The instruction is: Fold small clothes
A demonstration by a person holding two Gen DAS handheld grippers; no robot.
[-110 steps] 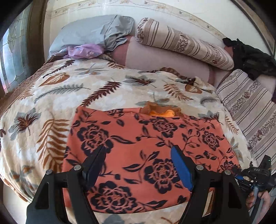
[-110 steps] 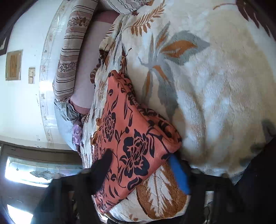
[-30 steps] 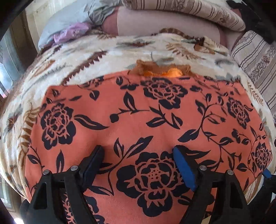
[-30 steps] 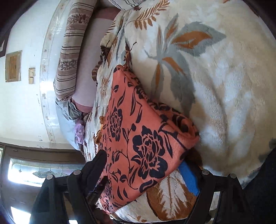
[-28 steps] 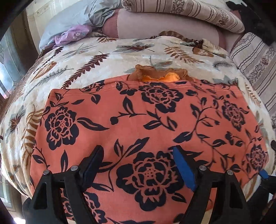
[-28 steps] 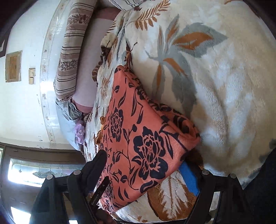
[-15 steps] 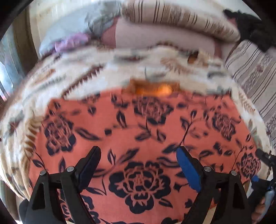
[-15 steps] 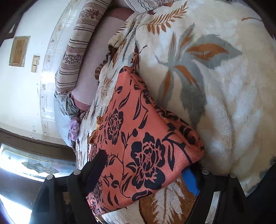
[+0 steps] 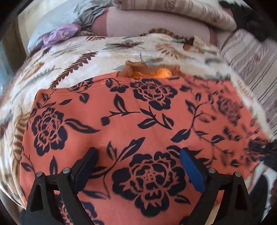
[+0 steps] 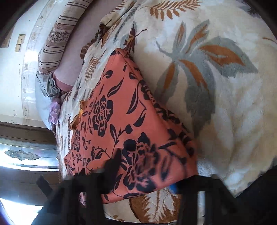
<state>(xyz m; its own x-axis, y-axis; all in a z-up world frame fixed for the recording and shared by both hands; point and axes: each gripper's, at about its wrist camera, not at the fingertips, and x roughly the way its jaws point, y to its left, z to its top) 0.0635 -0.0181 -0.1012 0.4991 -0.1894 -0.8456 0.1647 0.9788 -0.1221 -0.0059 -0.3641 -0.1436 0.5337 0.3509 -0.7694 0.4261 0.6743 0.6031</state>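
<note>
Your left wrist view shows the left hand-held gripper (image 9: pixel 138 166) released, jaws just widened, over the orange floral garment (image 9: pixel 131 121) lying flat on the bed's leaf-print blanket (image 9: pixel 72 57), with an orange-brown item (image 9: pixel 148 71) peeking past its far edge. Your right wrist view alone shows the wall (image 10: pixel 10 83), the striped bolster (image 10: pixel 57 36) and the right hand-held gripper (image 10: pixel 145 174), blurred, just clenched on the garment's near corner.

the garment (image 9: pixel 138 121) lies on the blanket (image 9: pixel 77 57), pillows (image 9: pixel 173 10) behind it.
</note>
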